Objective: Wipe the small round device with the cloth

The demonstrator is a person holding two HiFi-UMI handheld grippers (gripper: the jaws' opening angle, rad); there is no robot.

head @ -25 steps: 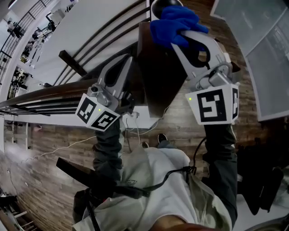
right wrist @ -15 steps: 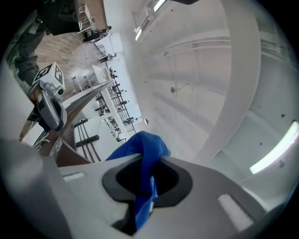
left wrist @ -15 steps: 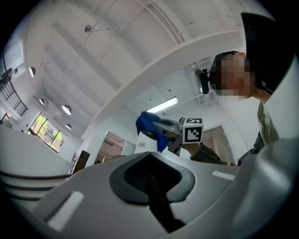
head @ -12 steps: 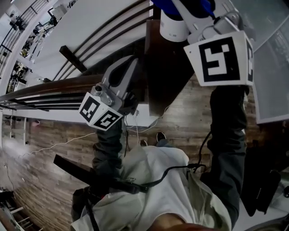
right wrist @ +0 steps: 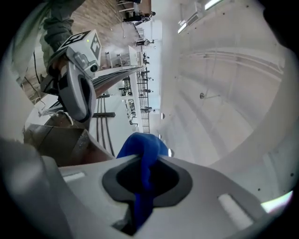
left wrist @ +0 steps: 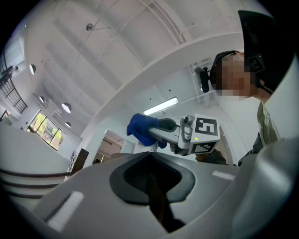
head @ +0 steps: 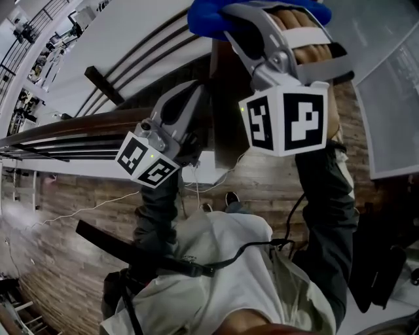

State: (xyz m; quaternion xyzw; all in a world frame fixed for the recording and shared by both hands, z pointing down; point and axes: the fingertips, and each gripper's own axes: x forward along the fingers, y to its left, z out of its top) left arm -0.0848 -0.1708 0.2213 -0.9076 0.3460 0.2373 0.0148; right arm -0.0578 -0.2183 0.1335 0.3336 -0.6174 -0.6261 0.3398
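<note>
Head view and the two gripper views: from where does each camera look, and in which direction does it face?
Head view: on the person's head, facing steeply down; shows both sleeves, torso, left gripper, right gripper holding the blue cloth.
Left gripper view: on the left gripper, facing up to the ceiling over shut jaws; shows the person's shoulder.
Right gripper view: on the right gripper, facing upward past the clamped cloth; shows a sleeve.
Shared: each gripper view shows the other gripper.
</note>
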